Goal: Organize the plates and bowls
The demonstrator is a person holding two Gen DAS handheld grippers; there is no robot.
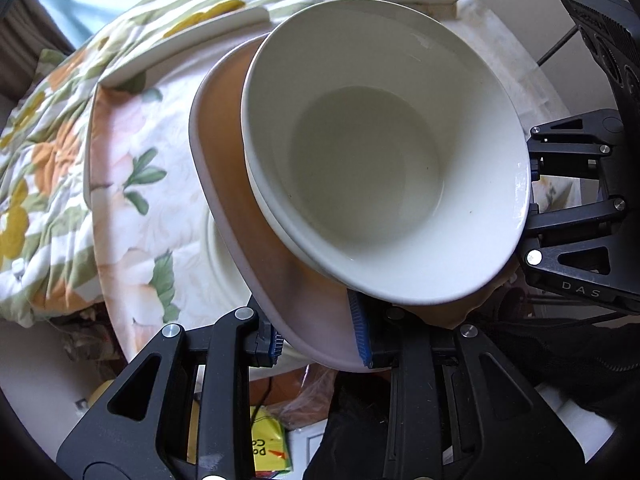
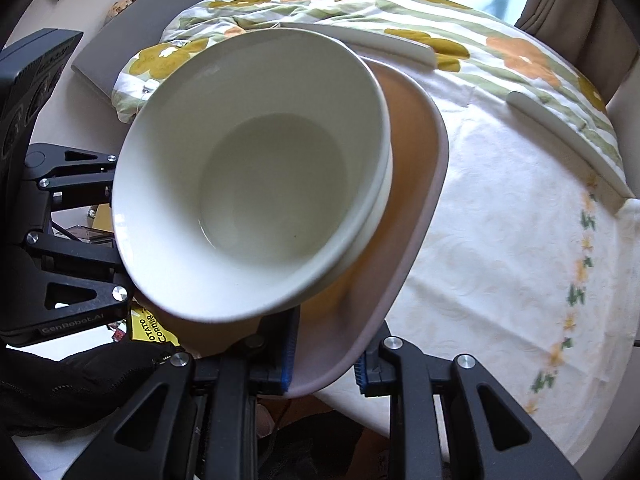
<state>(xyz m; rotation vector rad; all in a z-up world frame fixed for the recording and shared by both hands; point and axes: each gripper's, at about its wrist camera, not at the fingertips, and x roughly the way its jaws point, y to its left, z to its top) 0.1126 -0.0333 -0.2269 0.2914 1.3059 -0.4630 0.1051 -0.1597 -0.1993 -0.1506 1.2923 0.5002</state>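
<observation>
A pale pink plate (image 1: 224, 208) with an orange-tan inside carries two stacked white bowls (image 1: 380, 152). My left gripper (image 1: 320, 340) is shut on the plate's near rim, blue pads on both sides. My right gripper (image 2: 324, 364) is shut on the opposite rim of the same plate (image 2: 420, 184), with the bowls (image 2: 260, 176) above it. The plate is held tilted above the table. Each gripper shows in the other's view: the right one (image 1: 568, 216) and the left one (image 2: 60, 240).
A round table with a white floral cloth (image 2: 500, 240) lies below. A white plate (image 1: 224, 264) sits on it under the held plate. White edge pieces (image 2: 560, 128) and a flowered quilt (image 1: 44, 128) lie behind. A yellow snack packet (image 1: 268, 448) is below the table.
</observation>
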